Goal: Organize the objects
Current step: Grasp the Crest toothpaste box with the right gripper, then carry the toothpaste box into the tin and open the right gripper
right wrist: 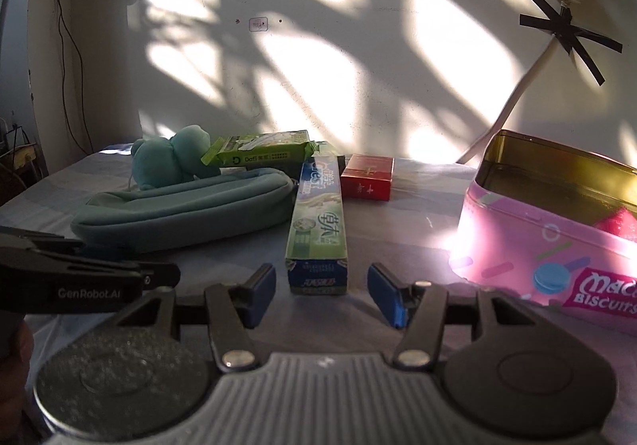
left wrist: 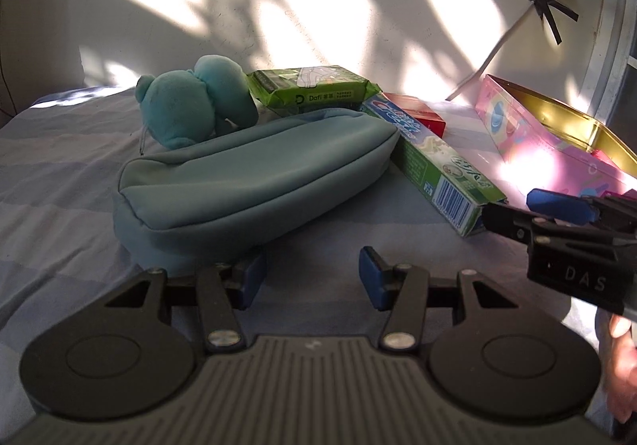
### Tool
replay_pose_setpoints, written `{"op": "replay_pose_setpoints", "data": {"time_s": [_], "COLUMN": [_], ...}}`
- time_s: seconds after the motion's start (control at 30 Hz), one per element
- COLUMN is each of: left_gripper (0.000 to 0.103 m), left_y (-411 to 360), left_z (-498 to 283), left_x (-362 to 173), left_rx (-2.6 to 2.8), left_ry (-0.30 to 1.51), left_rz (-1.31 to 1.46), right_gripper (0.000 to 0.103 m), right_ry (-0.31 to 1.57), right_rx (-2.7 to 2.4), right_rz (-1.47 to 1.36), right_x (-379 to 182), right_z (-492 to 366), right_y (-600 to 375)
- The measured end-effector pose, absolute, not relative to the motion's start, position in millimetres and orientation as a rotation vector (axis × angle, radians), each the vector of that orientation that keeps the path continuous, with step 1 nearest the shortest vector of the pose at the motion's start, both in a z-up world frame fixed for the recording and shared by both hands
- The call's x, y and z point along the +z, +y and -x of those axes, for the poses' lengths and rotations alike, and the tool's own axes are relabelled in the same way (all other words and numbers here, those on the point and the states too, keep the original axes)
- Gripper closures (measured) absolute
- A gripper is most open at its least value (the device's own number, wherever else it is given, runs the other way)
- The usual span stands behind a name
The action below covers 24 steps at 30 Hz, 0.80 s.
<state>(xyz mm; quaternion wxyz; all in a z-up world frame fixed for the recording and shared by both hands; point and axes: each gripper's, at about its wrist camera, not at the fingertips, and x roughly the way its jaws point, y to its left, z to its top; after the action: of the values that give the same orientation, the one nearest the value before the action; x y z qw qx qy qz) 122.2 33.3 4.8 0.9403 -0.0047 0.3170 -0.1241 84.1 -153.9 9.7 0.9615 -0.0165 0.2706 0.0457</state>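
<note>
Sunlit bed (right wrist: 398, 214): both claws, left claw (left wrist: 310, 278) and right claw (right wrist: 320, 293), gape empty; toothpaste box (right wrist: 318, 222), beside the pink tin (right wrist: 557, 246), may skid away if nudged.

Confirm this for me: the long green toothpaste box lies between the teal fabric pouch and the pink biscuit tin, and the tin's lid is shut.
Wrong on the lid. The long green toothpaste box does lie between the teal fabric pouch and the pink biscuit tin, but the tin is open: the right wrist view shows its gold inside.
</note>
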Motion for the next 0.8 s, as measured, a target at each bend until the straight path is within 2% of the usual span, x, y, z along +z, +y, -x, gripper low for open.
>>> {"op": "replay_pose_setpoints", "data": {"time_s": [0.07,0.23,0.4,0.57,0.67,0.8], "left_gripper": [0.049,0.049,0.047,0.047,0.047,0.047], "left_y": [34,38,39,37,37,30], "left_z": [-122,-124,-126,-125,-124,-127], "left_x": [5,6,6,9,13,16], "left_rx": [-0.256,-0.263,-0.259,-0.276,-0.322,-0.443], "left_ry": [0.646,0.653,0.663,0.684,0.701,0.748], "left_rz": [0.010,0.037,0.055,0.077,0.114,0.187], "right_gripper": [0.048,0.050,0.050,0.062,0.062,0.062], "right_ry": [0.576,0.615,0.622,0.650,0.658,0.658], "right_rx": [0.104,0.103,0.126,0.122,0.152,0.226], "right_rz": [0.041,0.108,0.115,0.087,0.087,0.082], "right_x": [9,6,3,-1,2,1], "right_z": [-103,-130,-131,-149,-130,-59], "right_y": [-153,-138,-132,-134,-144,-170]}}
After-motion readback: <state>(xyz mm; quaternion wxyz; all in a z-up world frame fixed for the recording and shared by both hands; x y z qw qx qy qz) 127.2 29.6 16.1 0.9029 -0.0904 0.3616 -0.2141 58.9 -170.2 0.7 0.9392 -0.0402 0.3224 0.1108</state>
